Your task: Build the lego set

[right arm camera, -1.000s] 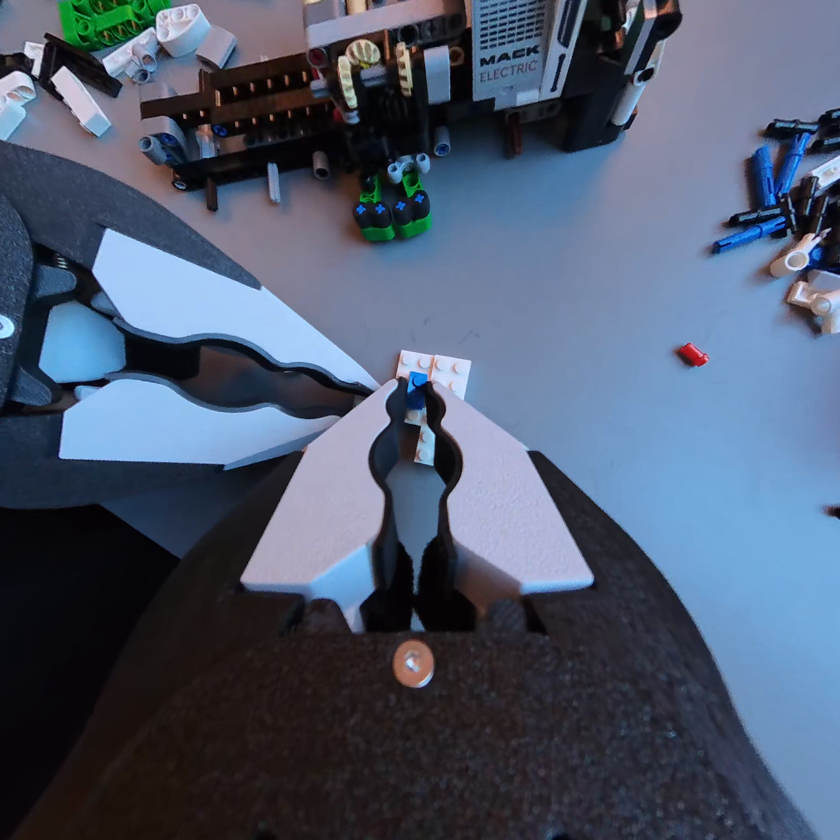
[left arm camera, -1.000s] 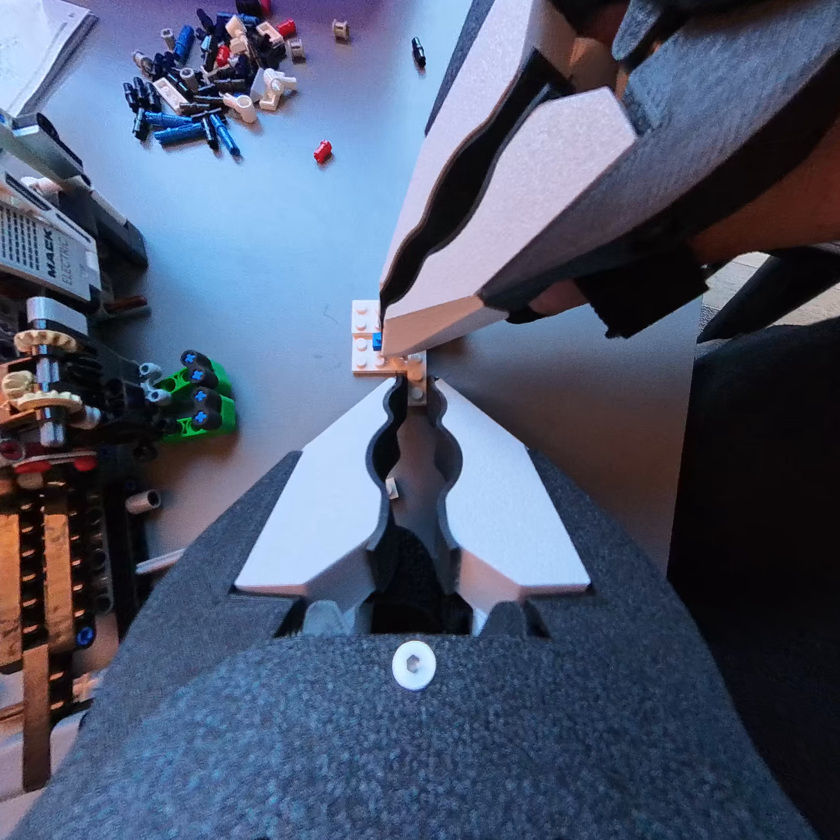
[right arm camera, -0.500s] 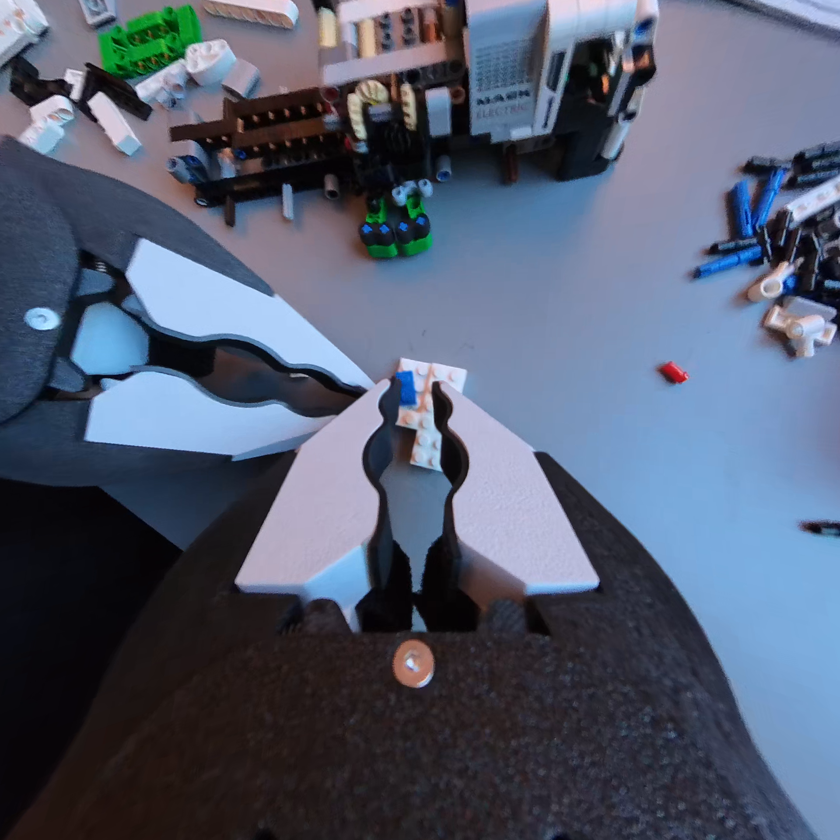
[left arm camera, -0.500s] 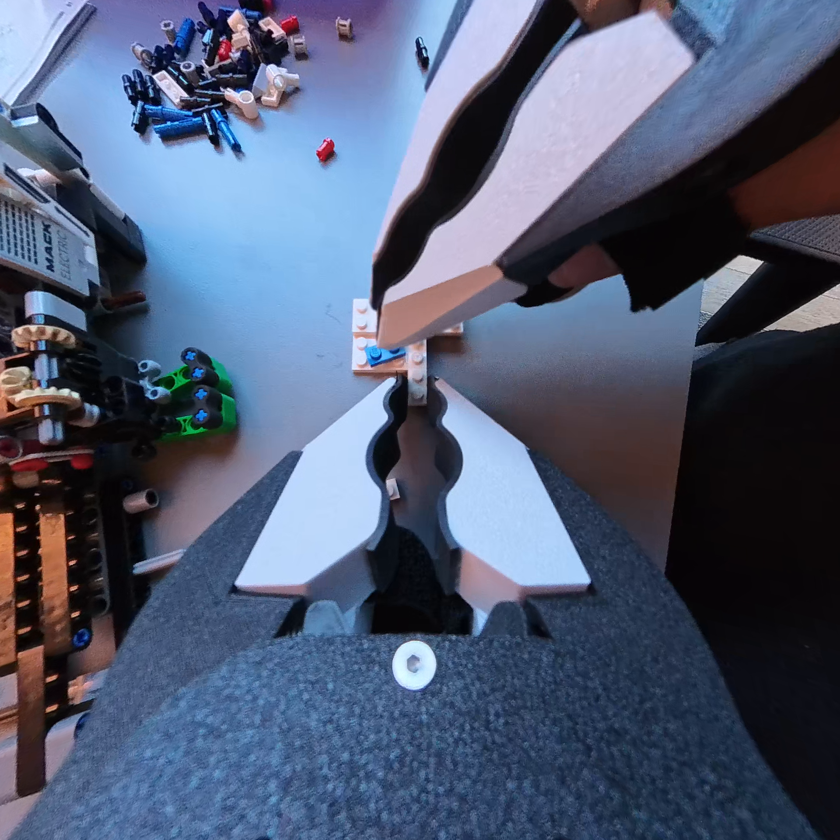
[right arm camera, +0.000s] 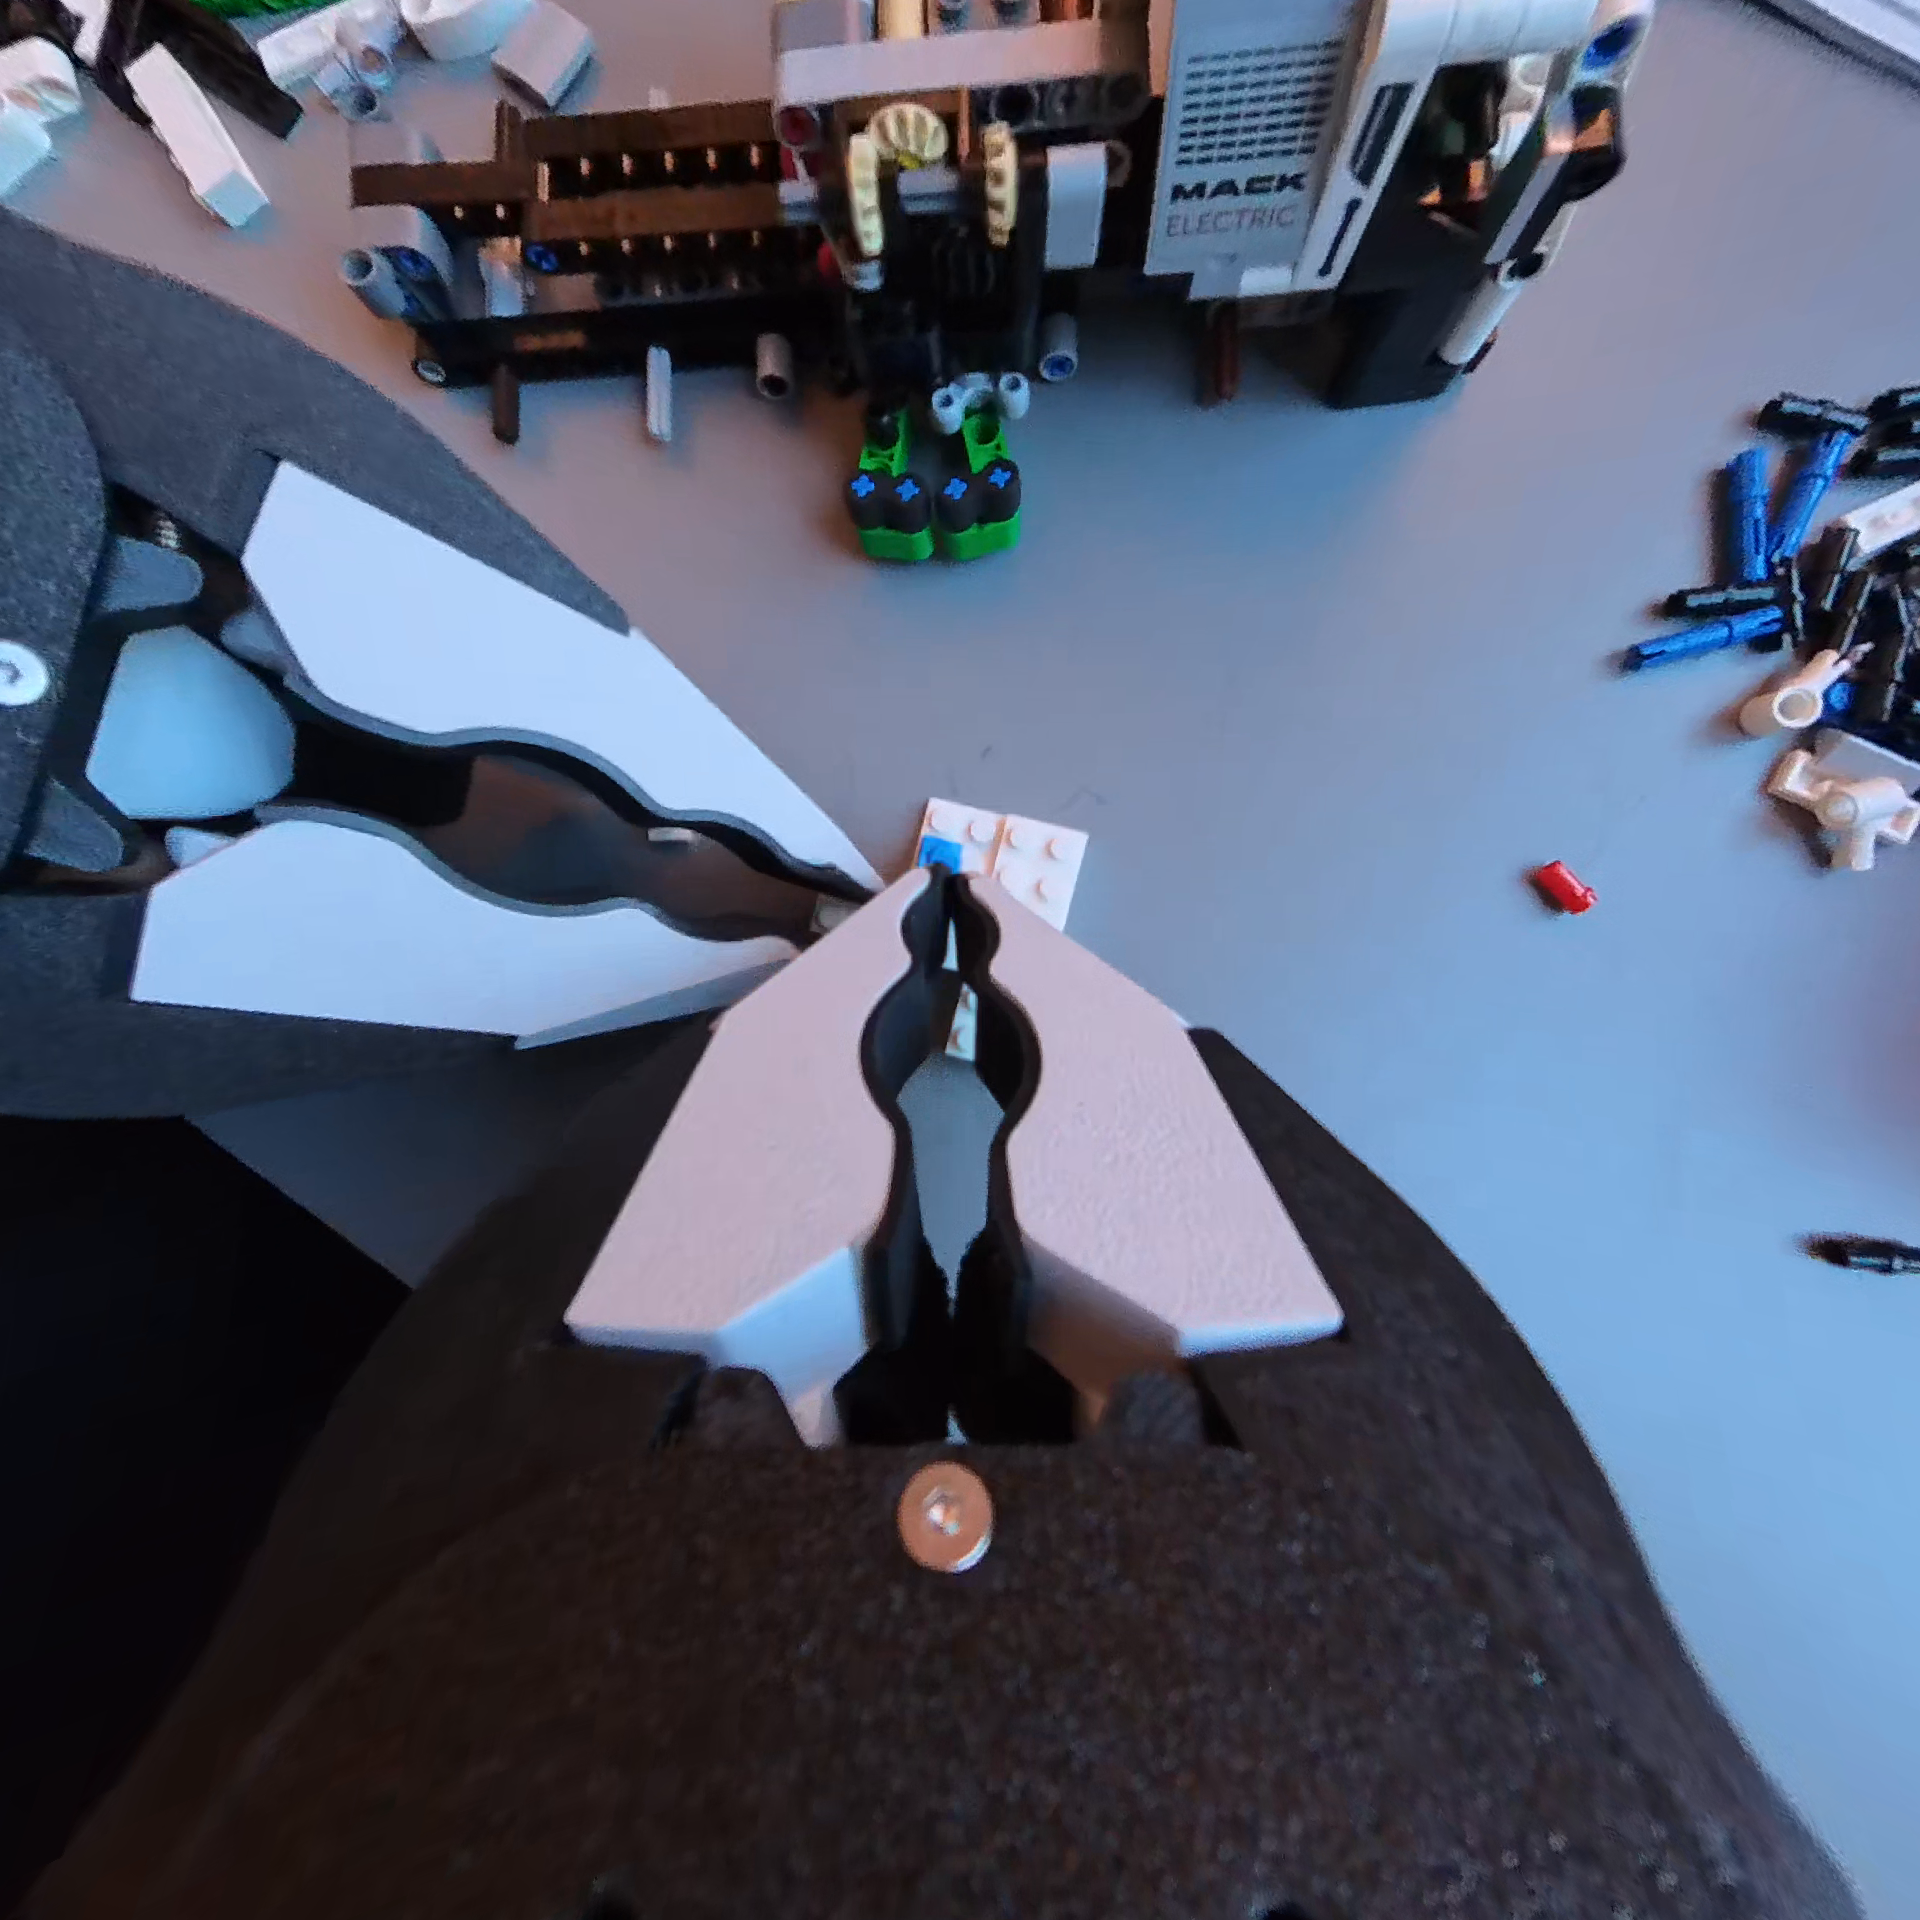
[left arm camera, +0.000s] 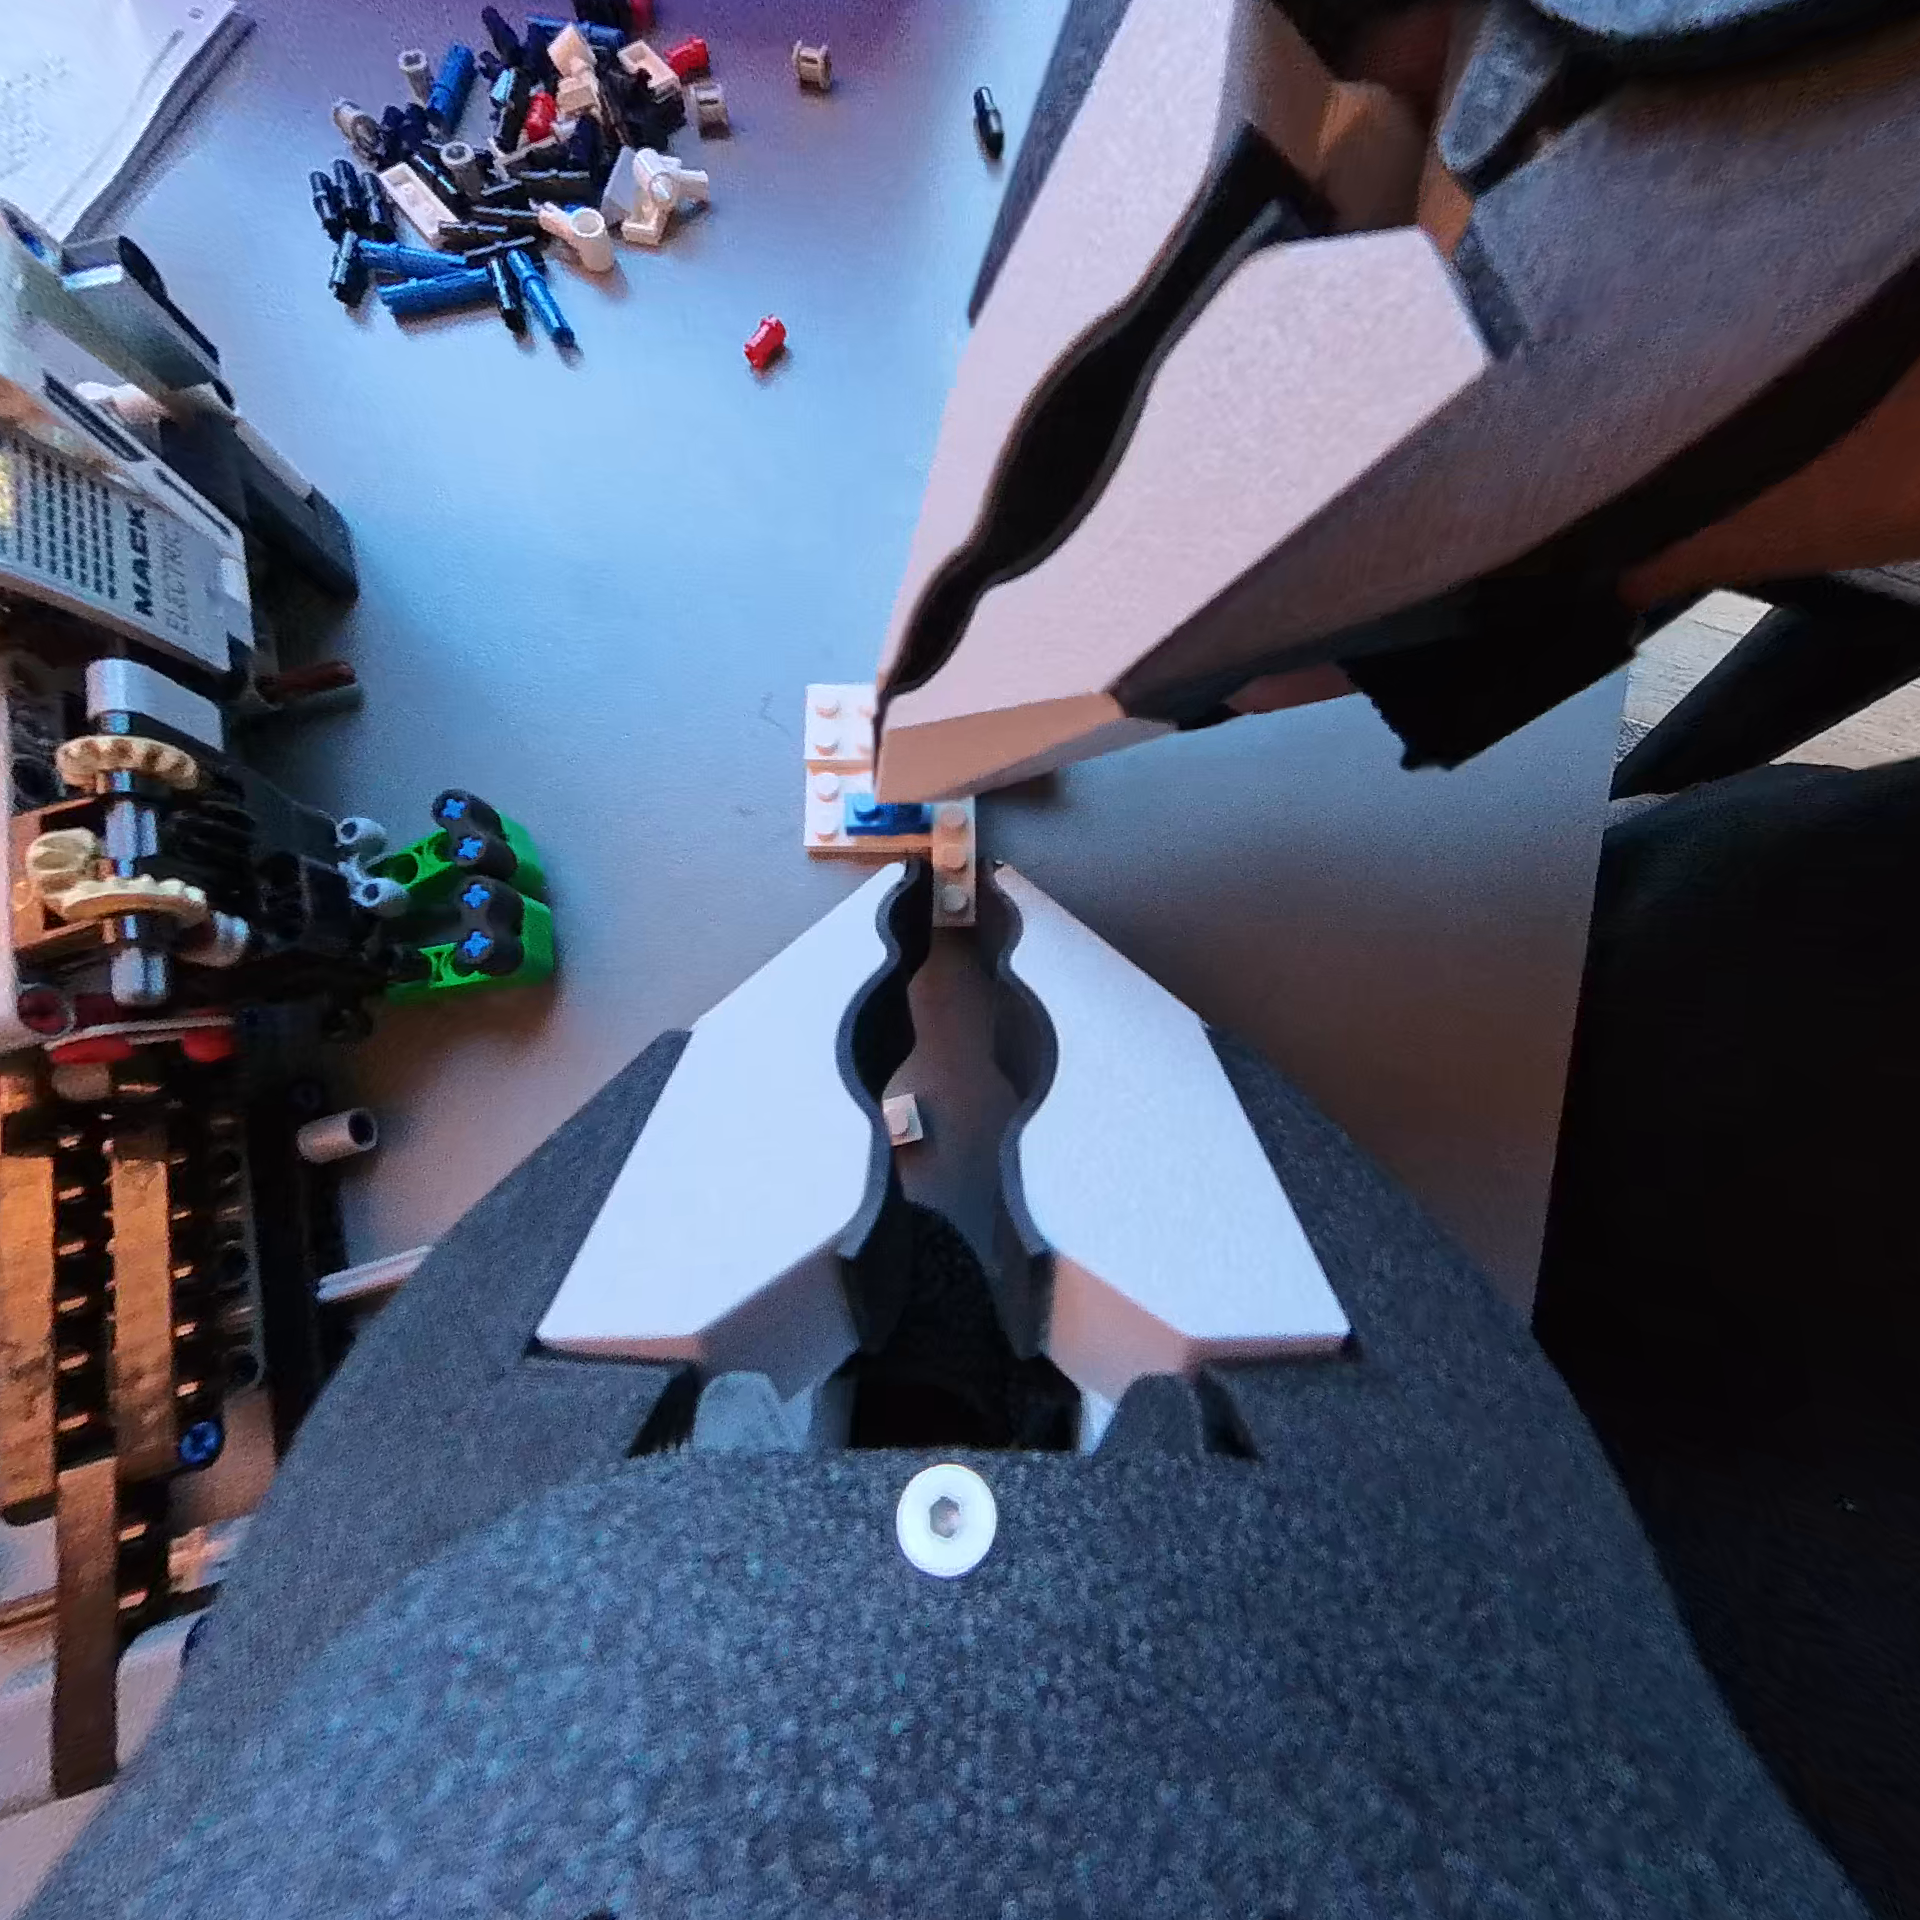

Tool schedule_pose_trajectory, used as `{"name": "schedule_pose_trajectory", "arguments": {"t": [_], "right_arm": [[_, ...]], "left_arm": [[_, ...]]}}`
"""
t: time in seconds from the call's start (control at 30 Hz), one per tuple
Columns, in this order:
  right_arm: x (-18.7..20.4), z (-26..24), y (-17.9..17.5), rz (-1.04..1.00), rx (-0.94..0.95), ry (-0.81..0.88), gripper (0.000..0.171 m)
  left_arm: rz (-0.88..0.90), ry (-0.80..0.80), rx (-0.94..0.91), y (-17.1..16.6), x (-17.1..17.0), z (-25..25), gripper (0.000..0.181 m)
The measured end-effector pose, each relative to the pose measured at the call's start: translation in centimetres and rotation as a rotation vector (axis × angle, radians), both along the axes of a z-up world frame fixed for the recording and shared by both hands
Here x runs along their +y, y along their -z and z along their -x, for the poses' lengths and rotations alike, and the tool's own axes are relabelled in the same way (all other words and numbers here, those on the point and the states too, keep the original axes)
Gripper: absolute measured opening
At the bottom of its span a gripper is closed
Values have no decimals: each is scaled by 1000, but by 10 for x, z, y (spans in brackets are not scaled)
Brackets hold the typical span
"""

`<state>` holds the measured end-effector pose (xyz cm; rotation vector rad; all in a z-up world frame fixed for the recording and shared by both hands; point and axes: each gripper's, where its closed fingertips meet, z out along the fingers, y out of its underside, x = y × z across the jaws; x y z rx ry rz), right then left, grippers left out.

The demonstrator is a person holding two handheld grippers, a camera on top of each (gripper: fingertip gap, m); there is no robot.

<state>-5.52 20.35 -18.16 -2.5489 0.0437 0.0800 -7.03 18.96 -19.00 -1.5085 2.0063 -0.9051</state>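
Note:
A small assembly of white plates (left arm camera: 836,769) lies on the grey table, with a small blue plate (left arm camera: 883,819) on top of it. My left gripper (left arm camera: 954,883) is shut on a narrow white plate (left arm camera: 954,862) that joins the assembly's near edge. My right gripper (left arm camera: 883,727) comes in from the upper right, shut, with its tips pressed down on the assembly just beside the blue plate. In the right wrist view my right gripper (right arm camera: 945,883) is shut, and the blue plate (right arm camera: 938,852) and white plates (right arm camera: 1034,862) show just past its tips. The left gripper (right arm camera: 831,914) meets it from the left.
A part-built truck model (left arm camera: 125,935) stands at the left, with green pieces (left arm camera: 468,904) at its side; it also shows in the right wrist view (right arm camera: 1039,208). A pile of blue, black and white pins (left arm camera: 509,208), a lone red piece (left arm camera: 764,341) and a paper booklet (left arm camera: 83,83) lie farther off. Only a small space, under 4 cm, lies between the two pairs of fingers. The right tips stand about 11 centimetres off the lone red piece (left arm camera: 764,341). It is also in sight in the right wrist view (right arm camera: 1563,886).
My right gripper let go of the blue plate on the white plates, lifted, then closed and came back down onto the assembly. My left gripper has held still.

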Motion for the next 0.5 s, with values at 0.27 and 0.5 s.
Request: {"name": "schedule_pose_trajectory", "arguments": {"t": [0.27, 0.5], "right_arm": [[5, 0, -11, -49, -3, -30, 11], [3, 4, 2, -6, 8, -60, 12]], "left_arm": [[1, 5, 1, 0, -1, 0, 6], [0, 5, 0, 0, -1, 0, 6]]}}
